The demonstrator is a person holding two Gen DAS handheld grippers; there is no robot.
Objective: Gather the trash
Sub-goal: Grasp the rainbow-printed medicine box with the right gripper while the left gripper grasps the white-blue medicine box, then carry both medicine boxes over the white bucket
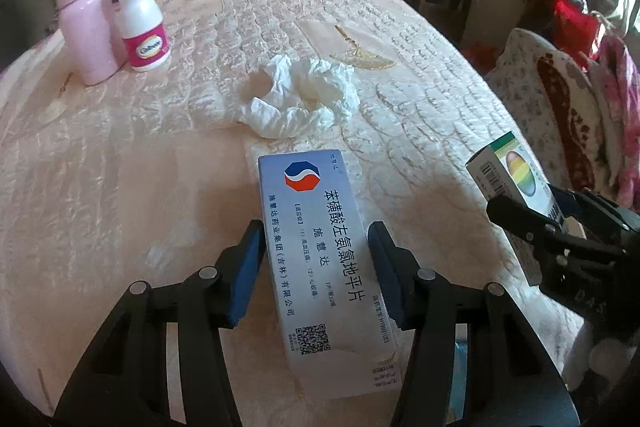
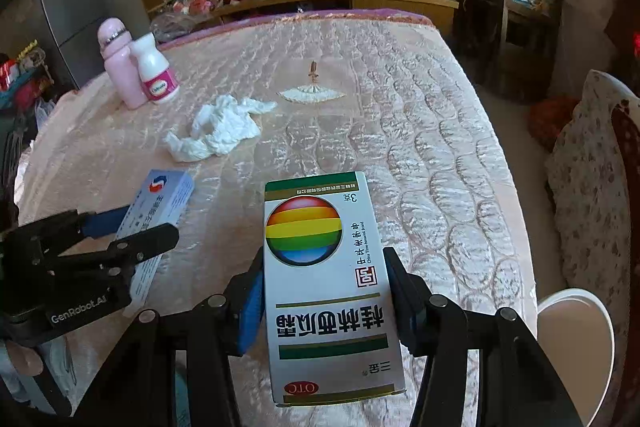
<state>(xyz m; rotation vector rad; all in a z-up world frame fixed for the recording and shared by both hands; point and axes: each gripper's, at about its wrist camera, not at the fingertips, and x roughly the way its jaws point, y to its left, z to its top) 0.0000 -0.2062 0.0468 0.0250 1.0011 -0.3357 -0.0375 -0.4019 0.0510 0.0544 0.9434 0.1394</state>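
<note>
1. The bed [image 2: 400, 115] carried a crumpled tissue [image 2: 218, 131], uncollected.
2. The right hand-held gripper [image 2: 324, 307] clamped a rainbow-printed medicine box [image 2: 320, 267]; the left hand-held gripper [image 1: 316, 279] clamped a blue-white medicine box [image 1: 320, 247].
3. Pickup looked done; next, both boxes needed carrying to a bin.

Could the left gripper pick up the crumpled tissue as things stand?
Probably not yet: the left gripper is shut on the blue-and-white box. The crumpled tissue lies unobstructed ahead on the bedspread.

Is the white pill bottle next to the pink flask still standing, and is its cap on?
Upright and capped: the white pill bottle stands on its base beside the pink flask, its white cap seated on top.
</note>
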